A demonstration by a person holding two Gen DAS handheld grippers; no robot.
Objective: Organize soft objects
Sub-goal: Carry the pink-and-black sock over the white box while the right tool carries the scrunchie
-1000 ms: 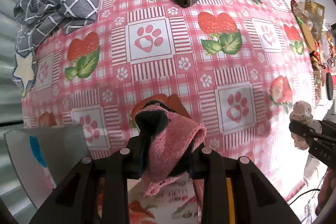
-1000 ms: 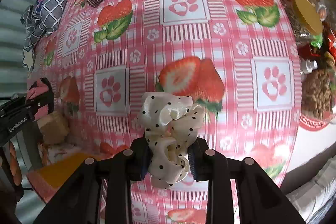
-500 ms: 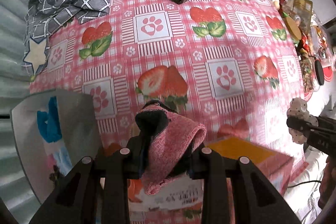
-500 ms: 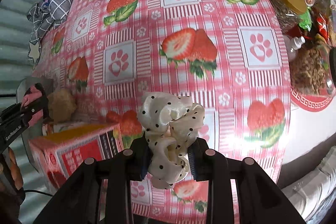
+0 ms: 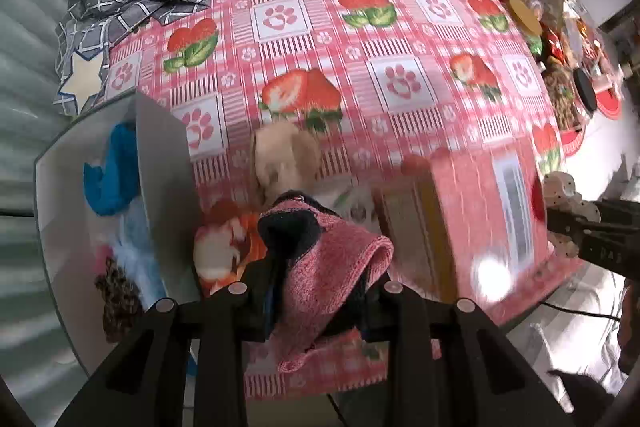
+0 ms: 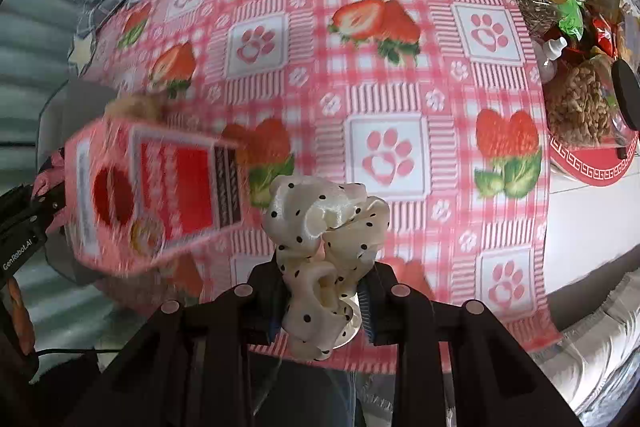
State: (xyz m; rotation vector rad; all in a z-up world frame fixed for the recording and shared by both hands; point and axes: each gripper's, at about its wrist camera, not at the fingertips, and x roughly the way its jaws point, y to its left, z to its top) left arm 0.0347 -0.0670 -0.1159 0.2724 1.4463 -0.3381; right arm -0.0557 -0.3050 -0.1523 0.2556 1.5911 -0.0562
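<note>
left gripper (image 5: 316, 291): jaws pinching the pink sock (image 5: 324, 267), pulled back, now over the pink box (image 5: 472, 227)
right gripper (image 6: 320, 291): clamped on the dotted scrunchie (image 6: 324, 227), just right of the box
meaning: drop-off looks next

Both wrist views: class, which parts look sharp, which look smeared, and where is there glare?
Left wrist: pink sock in the jaws is sharp, box is motion-smeared with a white glare spot. Right wrist: scrunchie sharp, box blurred; fisheye bends the tablecloth.
</note>
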